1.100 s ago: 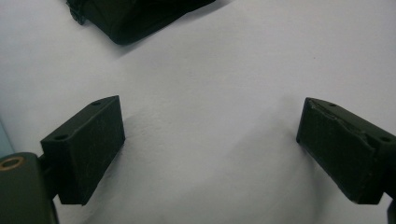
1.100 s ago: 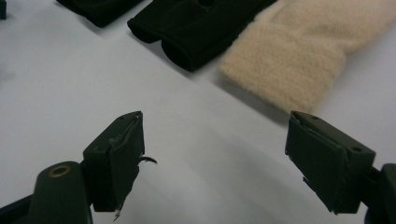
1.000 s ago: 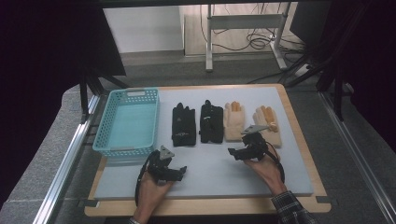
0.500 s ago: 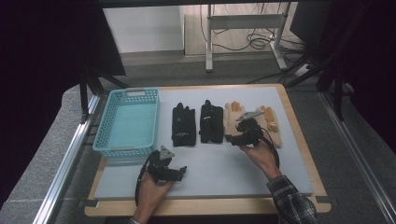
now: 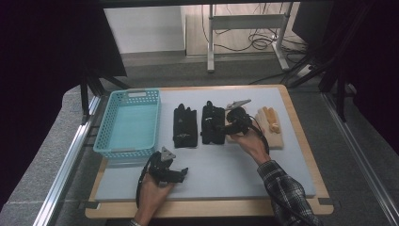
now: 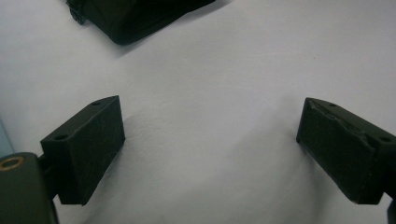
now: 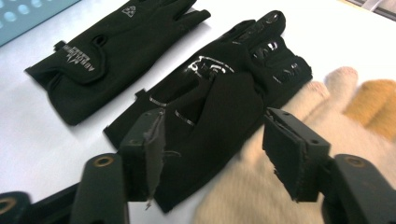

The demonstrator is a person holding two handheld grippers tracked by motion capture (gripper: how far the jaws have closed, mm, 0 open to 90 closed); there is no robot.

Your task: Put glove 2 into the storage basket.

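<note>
White-topped bench (image 5: 282,160) before me, my right tongs (image 7: 212,154) half closed, just been narrowing around a raised fold of the black glove (image 7: 219,93) beside the cream glove (image 7: 261,186), my left tongs (image 6: 210,149) wide over bare bench, second black glove (image 5: 184,125), blue basket (image 5: 129,125) farther left.

Left gripper (image 5: 181,173): black body topped by a grey three-cornered plate, with a black cable looping back past the bare left hand (image 5: 153,193). Its two jaws are matt black rectangular blocks, each with two small screw holes along the top edge; a brass-coloured rivet sits at the base of one.

Right gripper (image 5: 217,126): black, with the same grey plate and a black cable curving over the right hand (image 5: 251,143). Its jaws carry flat black pads (image 7: 154,154), one frayed at the edge, and brass-coloured rivets at the base. The right forearm wears a dark plaid sleeve (image 5: 282,193).
</note>
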